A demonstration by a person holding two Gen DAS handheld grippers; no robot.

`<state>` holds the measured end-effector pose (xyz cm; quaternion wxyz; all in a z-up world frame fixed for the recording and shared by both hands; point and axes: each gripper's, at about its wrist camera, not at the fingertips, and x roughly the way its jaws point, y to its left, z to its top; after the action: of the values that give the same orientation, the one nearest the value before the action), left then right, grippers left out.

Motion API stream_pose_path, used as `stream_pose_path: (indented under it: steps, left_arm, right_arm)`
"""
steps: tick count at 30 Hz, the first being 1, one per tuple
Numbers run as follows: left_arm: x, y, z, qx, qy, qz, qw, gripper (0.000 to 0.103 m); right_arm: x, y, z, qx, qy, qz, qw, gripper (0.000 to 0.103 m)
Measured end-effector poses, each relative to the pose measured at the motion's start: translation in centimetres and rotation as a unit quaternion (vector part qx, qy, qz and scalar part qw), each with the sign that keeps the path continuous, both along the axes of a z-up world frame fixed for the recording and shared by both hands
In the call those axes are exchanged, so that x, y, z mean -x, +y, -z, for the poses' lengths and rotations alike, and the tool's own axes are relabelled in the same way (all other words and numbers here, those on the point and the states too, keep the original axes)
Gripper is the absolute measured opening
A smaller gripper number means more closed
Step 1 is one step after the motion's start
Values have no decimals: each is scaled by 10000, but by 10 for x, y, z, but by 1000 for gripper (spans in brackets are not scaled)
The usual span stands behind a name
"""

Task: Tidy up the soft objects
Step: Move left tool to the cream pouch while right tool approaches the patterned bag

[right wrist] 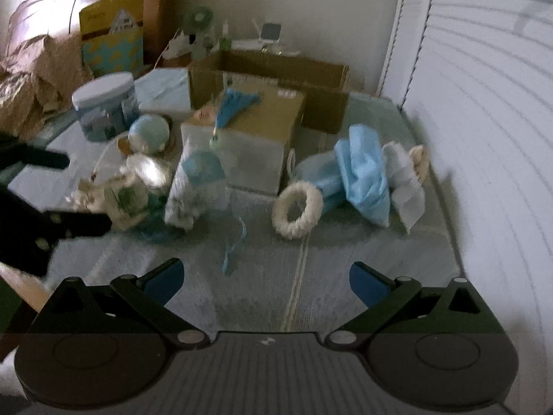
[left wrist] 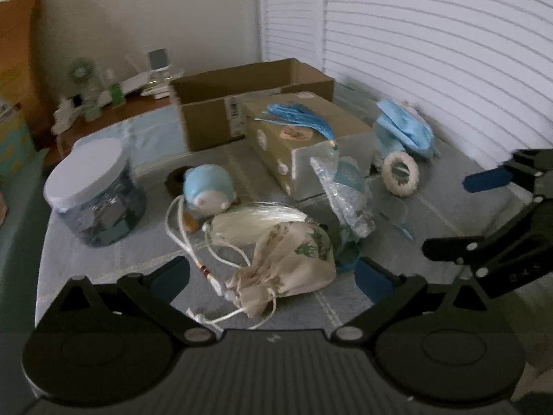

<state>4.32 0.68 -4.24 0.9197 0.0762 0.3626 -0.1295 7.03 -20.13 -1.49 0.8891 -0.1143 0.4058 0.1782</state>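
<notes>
We held the left gripper [left wrist: 273, 271] with fingers apart just short of the drawstring pouch [left wrist: 293, 259] at lower centre, the right gripper [right wrist: 266, 282] likewise spread and empty, readying a pick toward the open cardboard box [left wrist: 242, 103] at upper centre.

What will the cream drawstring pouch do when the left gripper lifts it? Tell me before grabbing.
The drawstring pouch will probably sag and deform, since its cloth lies wrinkled and slumped. Its loose white cords trail across the mat, so they would likely dangle and may snag the white tassel lying against it. The left gripper is open around it.
</notes>
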Motion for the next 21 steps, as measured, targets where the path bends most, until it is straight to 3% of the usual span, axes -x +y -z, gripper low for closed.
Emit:
stream_pose_path:
  steps: [6, 9, 16, 21]
  left_arm:
    - [-10, -10, 2, -258, 6, 601, 9979, 87]
    - [-16, -10, 6, -202, 119, 790, 9966, 82]
    - [-21, -13, 12, -277, 203, 887, 9955, 80]
    - [-24, -10, 15, -274, 332, 882, 9952, 66]
  right_arm:
    - [-7, -3, 19, -34, 232, -70, 9997, 103]
    - [-6, -3, 21, -13, 179, -123, 9998, 103]
    - [-8, -6, 22, -93, 178, -60, 9998, 103]
    - [-8, -7, 23, -115, 143, -21, 9998, 103]
